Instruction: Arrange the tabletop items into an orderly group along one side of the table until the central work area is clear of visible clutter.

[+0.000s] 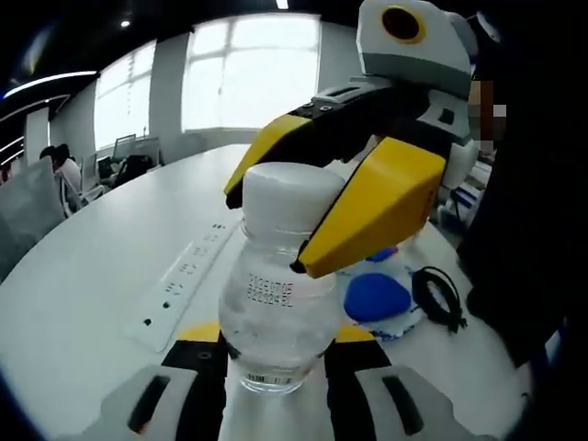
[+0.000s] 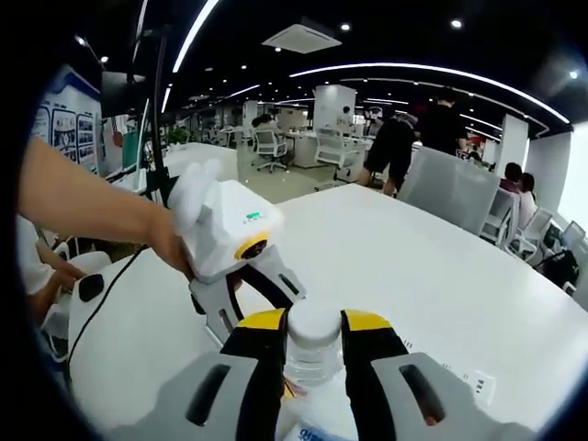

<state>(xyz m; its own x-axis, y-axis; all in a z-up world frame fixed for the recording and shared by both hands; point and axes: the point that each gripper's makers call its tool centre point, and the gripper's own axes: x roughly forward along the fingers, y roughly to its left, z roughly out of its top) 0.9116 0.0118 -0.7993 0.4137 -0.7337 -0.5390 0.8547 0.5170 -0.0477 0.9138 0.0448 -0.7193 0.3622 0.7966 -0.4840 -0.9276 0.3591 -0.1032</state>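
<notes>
Left gripper view: one clear plastic water bottle with a white cap (image 1: 276, 294) is seen nearest, standing upright on the round white table (image 1: 101, 276) and pinched at its body between the black-and-yellow jaws of the left gripper (image 1: 273, 360). One other tool, the right gripper (image 1: 303, 197), is reached in from the upper right, its two yellow-tipped jaws pressed against either side of the bottle's cap. Just behind the bottle, one blue rounded object (image 1: 377, 296) is partly hidden by a yellow jaw; what it is cannot be made out. One coiled black cable (image 1: 439, 296) is laid beside it, and one white power strip (image 1: 188, 276) is stretched away on the left.

In the right gripper view, the same cap (image 2: 312, 323) is gripped between the near jaws, with the bottle's body cut off below. The left gripper (image 2: 230, 317) is held by a person's hand (image 2: 170, 248), forearm extended from the left. Several people and office chairs are blurred in the distance.
</notes>
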